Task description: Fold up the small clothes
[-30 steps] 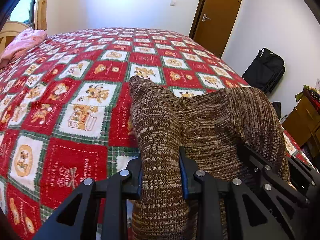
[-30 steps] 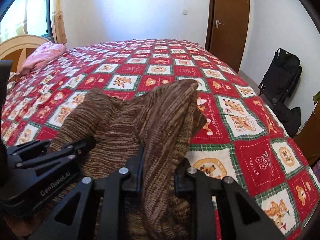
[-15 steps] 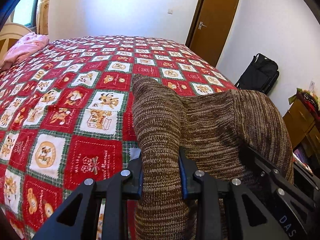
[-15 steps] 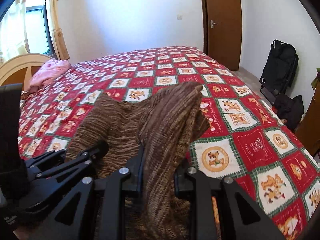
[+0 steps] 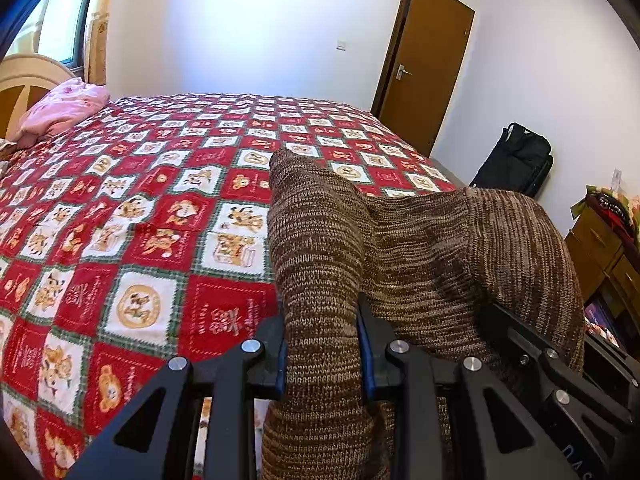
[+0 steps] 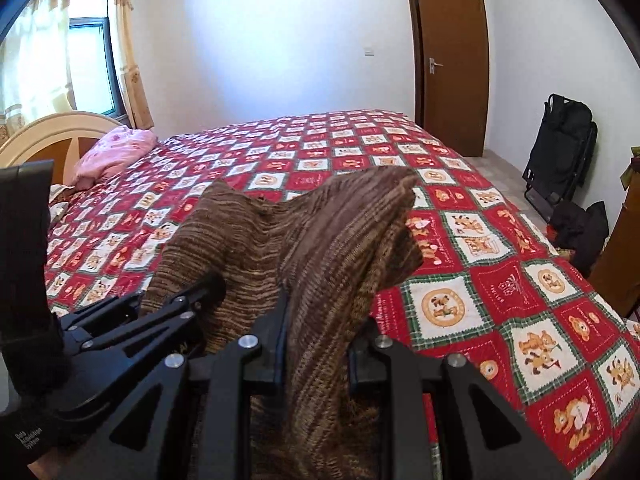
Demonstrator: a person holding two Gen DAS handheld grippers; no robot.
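Note:
A brown knitted garment (image 5: 420, 256) is held up above the bed between both grippers. My left gripper (image 5: 323, 354) is shut on its left corner, and the cloth bunches up over the fingers. My right gripper (image 6: 318, 336) is shut on the garment's (image 6: 332, 248) right corner. The cloth stretches between the two grippers and hangs below them. The right gripper shows at the right edge of the left wrist view (image 5: 560, 376), and the left gripper shows at the left of the right wrist view (image 6: 132, 328). The lower part of the garment is hidden.
The bed has a red and white checked quilt (image 5: 160, 208) with cartoon bears. A pink cloth (image 5: 60, 112) lies by the headboard (image 6: 52, 136). A brown door (image 6: 452, 52), a black bag (image 6: 560, 152) and a wooden dresser (image 5: 604, 264) stand to the right.
Both grippers have risen and tilted up with the garment, so more of the room, wall and door shows. Both grips stay shut on the cloth.

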